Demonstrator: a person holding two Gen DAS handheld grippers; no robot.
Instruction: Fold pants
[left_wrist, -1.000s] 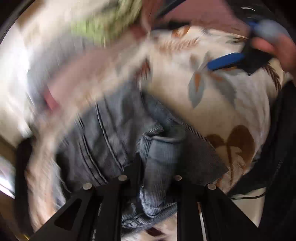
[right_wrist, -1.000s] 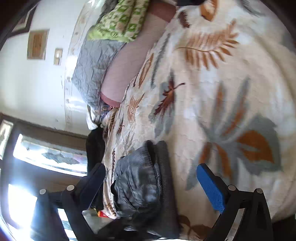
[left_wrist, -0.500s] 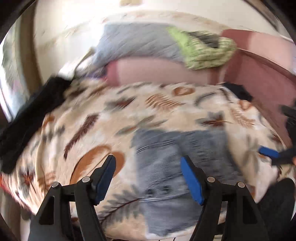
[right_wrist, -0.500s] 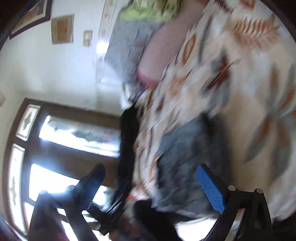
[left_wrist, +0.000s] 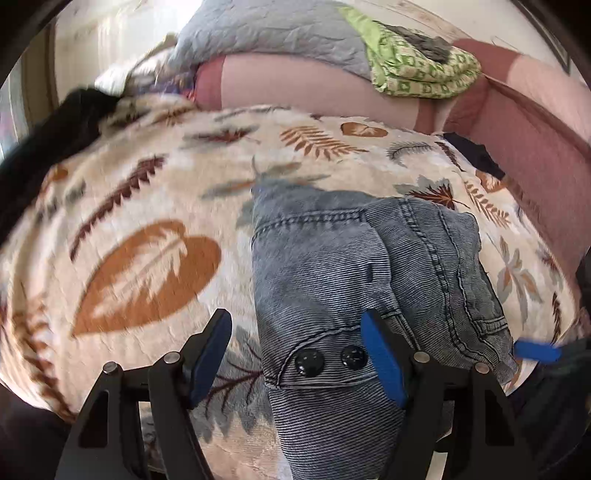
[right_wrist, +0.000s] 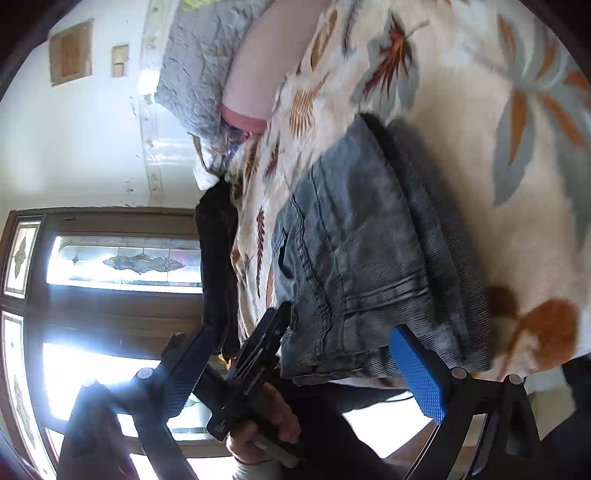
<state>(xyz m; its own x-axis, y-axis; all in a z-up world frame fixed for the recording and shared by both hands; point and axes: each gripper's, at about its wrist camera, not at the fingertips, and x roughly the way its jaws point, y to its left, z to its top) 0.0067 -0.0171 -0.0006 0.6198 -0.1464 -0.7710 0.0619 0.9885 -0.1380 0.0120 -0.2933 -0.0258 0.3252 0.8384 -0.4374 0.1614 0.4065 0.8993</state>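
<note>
The grey-blue denim pants (left_wrist: 354, 273) lie folded into a compact bundle on the leaf-print blanket (left_wrist: 147, 206), near its front edge. They also show in the right wrist view (right_wrist: 362, 251). My left gripper (left_wrist: 295, 350) is open and empty, hovering just in front of the bundle's buttoned flap. My right gripper (right_wrist: 306, 369) is open and empty, off the bed's edge at the bundle's right end. One of its blue fingertips (left_wrist: 537, 350) shows at the right of the left wrist view. The left gripper (right_wrist: 266, 343), held in a hand, shows in the right wrist view.
A pink bolster (left_wrist: 295, 85), a grey quilt (left_wrist: 266, 33) and a green patterned cloth (left_wrist: 417, 66) lie at the bed's far side. Dark clothing (left_wrist: 48, 133) hangs at the left edge. A window and wall (right_wrist: 122, 266) stand beyond the bed.
My left gripper let go of the pants, opened and pulled back to the front of the folded bundle. My right gripper swung round to the bundle's end. The pants now rest on the blanket.
</note>
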